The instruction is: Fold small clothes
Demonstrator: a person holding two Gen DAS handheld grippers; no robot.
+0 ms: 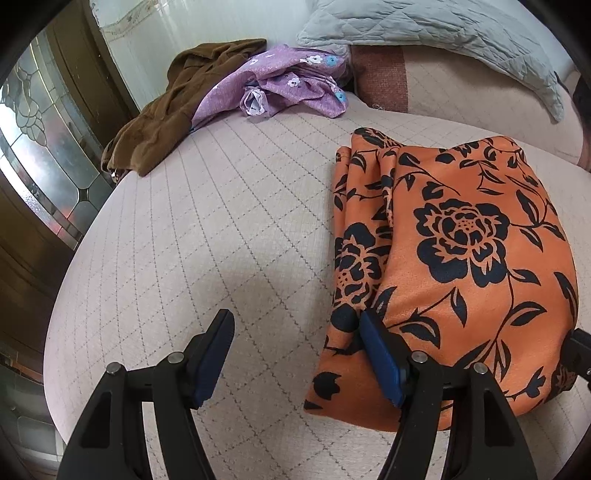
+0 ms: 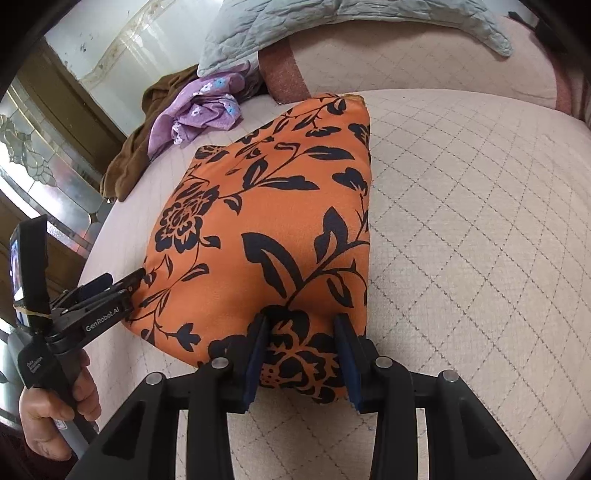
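From the left wrist view, the left gripper (image 1: 295, 332) hangs over a pale quilted bed cover (image 1: 221, 229) with its jaws spread wide; one blue pad touches the near edge of the orange floral garment (image 1: 454, 258), the other stands over bare cover, so nothing is clamped. The garment lies folded on the cover, to the right in this view. Farther back a brown garment (image 1: 162, 122) and a purple flowered garment (image 1: 280, 85) lie bunched together, below a grey quilted pillow (image 1: 443, 33). From the right wrist view, the right gripper (image 2: 301, 332) has its two pads pressed on a raised fold at the near corner of the orange garment, pinching it. At the left, a hand (image 2: 55, 413) holds the left gripper's handle, its tip at the garment's left edge.
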